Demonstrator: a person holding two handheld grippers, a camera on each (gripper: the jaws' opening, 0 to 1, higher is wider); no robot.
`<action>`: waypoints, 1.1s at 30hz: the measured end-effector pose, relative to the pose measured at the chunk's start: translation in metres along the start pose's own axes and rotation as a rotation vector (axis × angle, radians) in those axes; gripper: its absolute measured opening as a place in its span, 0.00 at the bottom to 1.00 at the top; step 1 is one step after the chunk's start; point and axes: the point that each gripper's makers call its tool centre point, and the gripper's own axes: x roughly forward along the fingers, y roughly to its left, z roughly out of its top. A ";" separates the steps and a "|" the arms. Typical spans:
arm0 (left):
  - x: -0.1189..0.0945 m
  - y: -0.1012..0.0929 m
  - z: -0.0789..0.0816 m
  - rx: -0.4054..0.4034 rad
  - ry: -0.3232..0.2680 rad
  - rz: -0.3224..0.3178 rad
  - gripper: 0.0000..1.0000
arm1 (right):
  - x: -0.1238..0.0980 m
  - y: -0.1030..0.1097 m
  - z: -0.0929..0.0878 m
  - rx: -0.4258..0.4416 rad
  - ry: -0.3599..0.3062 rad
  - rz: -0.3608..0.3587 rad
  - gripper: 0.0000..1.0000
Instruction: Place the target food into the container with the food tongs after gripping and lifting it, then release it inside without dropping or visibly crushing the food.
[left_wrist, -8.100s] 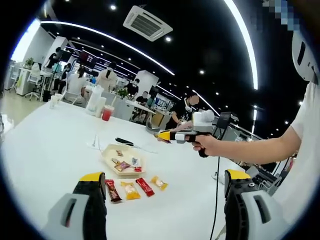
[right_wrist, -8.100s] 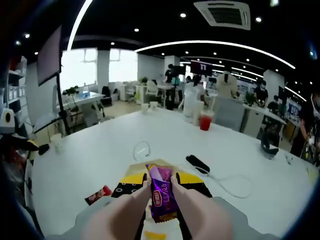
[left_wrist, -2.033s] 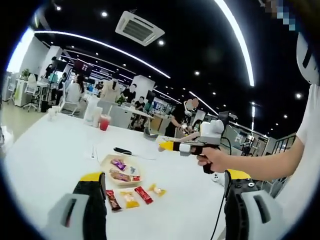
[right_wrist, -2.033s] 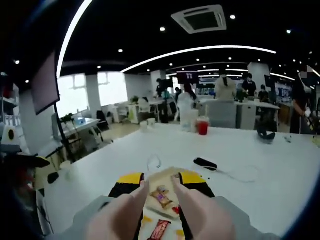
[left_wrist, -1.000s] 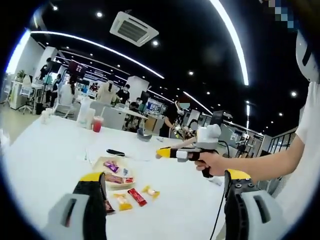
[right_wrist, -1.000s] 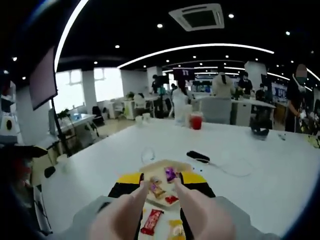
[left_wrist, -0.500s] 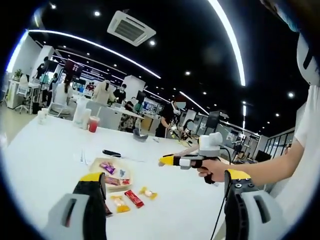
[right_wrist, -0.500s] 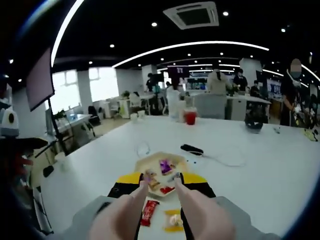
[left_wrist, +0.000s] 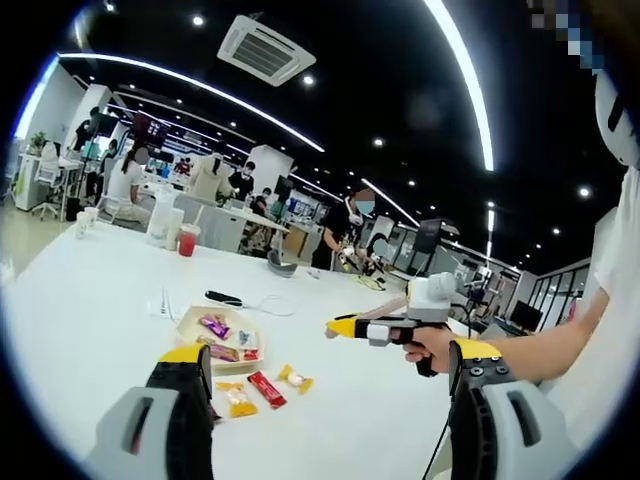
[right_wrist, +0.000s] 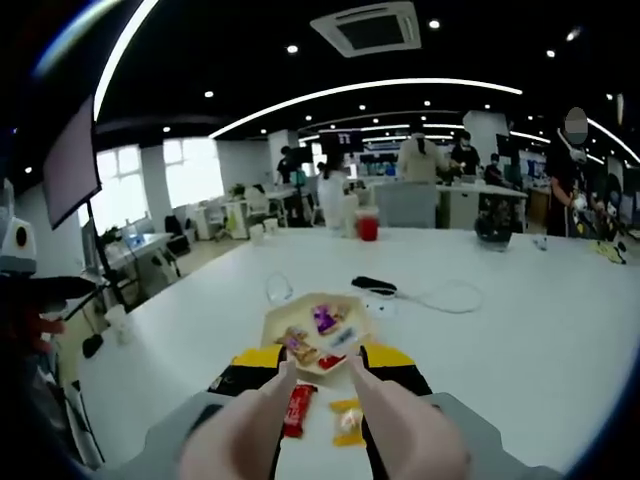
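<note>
1. Right gripper (right_wrist: 318, 375) hovers with tongs parted and empty.
2. Just ahead lie a red wrapped snack (right_wrist: 297, 408) and yellow wrapped candy (right_wrist: 347, 418); beyond, the paper tray (right_wrist: 283, 322) holds sweets.
3. These look light, crinkly and slippery; pinch gently mid-wrapper.
4. Left gripper (left_wrist: 320, 362) is spread wide, empty.

Right tool (right_wrist: 318, 368) jaws apart (nothing between); left tool (left_wrist: 325, 372) wide.

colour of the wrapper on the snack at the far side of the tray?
Purple snack wrapper, lying in the tray; clearest in the right gripper view.
</note>
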 end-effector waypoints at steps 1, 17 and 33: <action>0.000 0.001 0.000 -0.002 0.000 0.001 0.99 | -0.001 -0.001 -0.002 0.018 -0.004 -0.001 0.28; 0.003 0.012 -0.010 -0.004 0.021 0.038 0.99 | -0.010 -0.002 -0.018 0.143 -0.032 -0.079 0.28; 0.032 0.015 -0.042 -0.014 0.128 -0.018 0.99 | 0.007 -0.012 -0.046 0.056 -0.011 -0.122 0.28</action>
